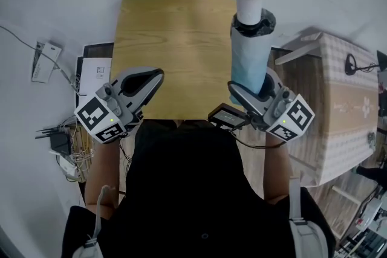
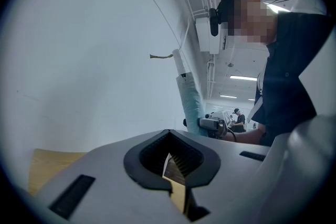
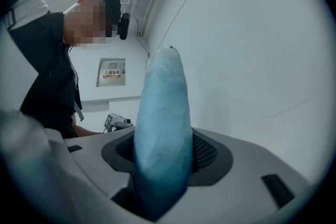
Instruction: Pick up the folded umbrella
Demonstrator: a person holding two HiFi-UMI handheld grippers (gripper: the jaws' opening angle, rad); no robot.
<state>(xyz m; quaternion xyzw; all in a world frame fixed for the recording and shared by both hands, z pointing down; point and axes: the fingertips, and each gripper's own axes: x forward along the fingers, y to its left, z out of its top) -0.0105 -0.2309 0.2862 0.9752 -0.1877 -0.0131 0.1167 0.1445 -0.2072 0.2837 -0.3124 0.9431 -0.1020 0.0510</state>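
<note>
Clamping the folded umbrella (image 1: pixel 248 63) near one end, the right gripper (image 1: pixel 257 93) has both jaws pressed against the pale blue fabric, which fills the gap between them in the right gripper view. The umbrella sticks out forward from those jaws over the right edge of the wooden table (image 1: pixel 175 39), with a black band and a white section at its far end. The left gripper (image 1: pixel 151 78), well apart to the left, has its jaws drawn together on nothing.
</note>
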